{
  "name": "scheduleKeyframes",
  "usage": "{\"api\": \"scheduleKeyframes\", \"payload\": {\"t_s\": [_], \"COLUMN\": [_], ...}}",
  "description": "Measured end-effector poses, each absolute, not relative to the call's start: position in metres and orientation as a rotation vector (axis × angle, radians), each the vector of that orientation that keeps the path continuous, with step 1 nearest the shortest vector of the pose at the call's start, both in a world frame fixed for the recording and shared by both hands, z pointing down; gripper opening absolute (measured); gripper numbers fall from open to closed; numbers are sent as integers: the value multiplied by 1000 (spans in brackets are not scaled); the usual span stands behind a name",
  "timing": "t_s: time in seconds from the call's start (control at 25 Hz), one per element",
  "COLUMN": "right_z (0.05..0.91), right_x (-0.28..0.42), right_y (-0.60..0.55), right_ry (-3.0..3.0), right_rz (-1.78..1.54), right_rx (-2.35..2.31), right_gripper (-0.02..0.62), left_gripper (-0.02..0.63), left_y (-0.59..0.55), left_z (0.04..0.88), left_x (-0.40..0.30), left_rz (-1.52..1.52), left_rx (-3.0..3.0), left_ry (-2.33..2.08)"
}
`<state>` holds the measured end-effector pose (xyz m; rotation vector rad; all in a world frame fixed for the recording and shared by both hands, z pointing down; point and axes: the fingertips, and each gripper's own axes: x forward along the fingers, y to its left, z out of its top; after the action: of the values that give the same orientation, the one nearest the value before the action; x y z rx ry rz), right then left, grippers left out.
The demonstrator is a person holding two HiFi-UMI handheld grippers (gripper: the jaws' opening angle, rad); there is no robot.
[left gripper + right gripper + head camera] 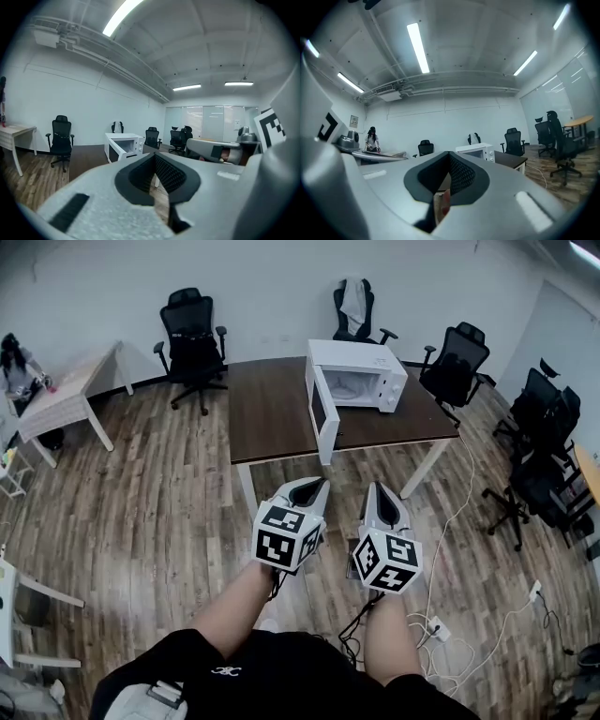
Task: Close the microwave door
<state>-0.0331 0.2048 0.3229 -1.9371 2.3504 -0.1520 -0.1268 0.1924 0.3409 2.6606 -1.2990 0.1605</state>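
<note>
We're holding the left hand-held gripper [314, 486] and right hand-held gripper [380, 491] shut and empty, well back from the table [272, 399]; the microwave door [323, 418] is hanging open, probably just needing a push.

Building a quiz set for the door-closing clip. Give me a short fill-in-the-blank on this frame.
1. The door of the microwave is ____.
2. The table under the microwave has a dark ____ top.
3. The left gripper and the right gripper, held short of the table, both have their jaws ____.
4. The chairs around the table are ____ in colour.

Missing words: open; brown; shut; black
</note>
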Motion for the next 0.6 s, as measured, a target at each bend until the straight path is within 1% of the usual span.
{"api": "scheduleKeyframes", "payload": {"t_s": [0.6], "right_z": [330], "right_x": [-77], "right_y": [161], "right_ry": [2306], "right_rz": [-132], "right_rx": [-2014], "right_gripper": [9], "left_gripper": [9], "left_y": [141], "left_z": [353], "left_x": [-165], "left_rz": [164], "left_rx": [2680], "left_ry": [-1198]}}
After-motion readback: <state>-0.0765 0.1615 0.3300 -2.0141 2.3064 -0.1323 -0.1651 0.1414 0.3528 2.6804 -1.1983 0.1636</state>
